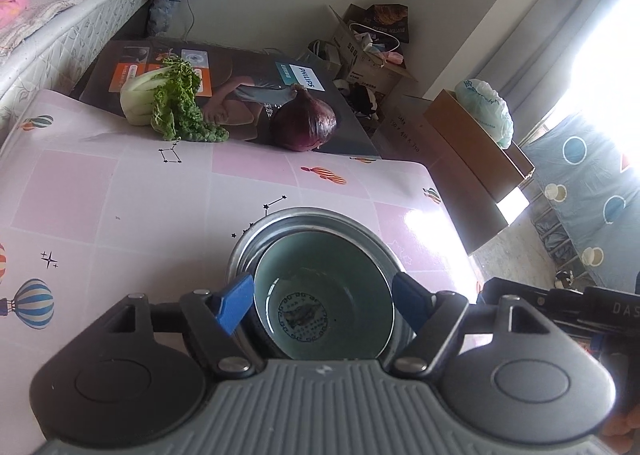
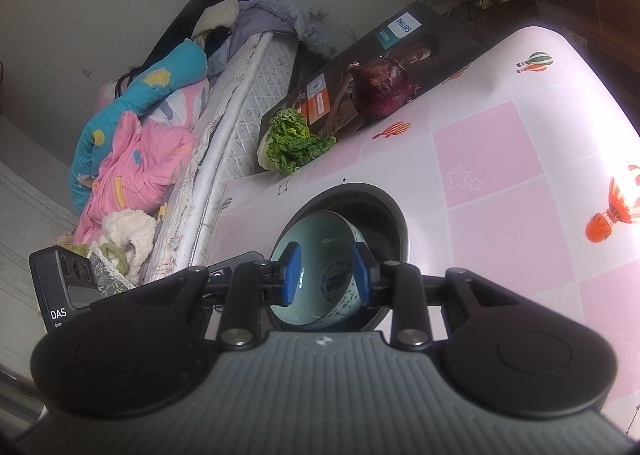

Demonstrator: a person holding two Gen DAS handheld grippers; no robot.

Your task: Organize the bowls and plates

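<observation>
Our left tongs [image 1: 323, 305] stand wide apart over the ceramic bowl [image 1: 324, 295], touching nothing; our right tongs [image 2: 327, 275] show a narrower gap, blue pads either side of that bowl's rim, and we cannot tell whether they press it. We see the bowl nested mouth-up, slightly tilted, inside a metal bowl [image 2: 380, 215] on the desk [image 1: 140, 195]. Bare pink cloth lies around them, the desk edge near at the right; a cabbage [image 1: 168, 103] and onion [image 1: 306, 119] sit at the far edge
</observation>
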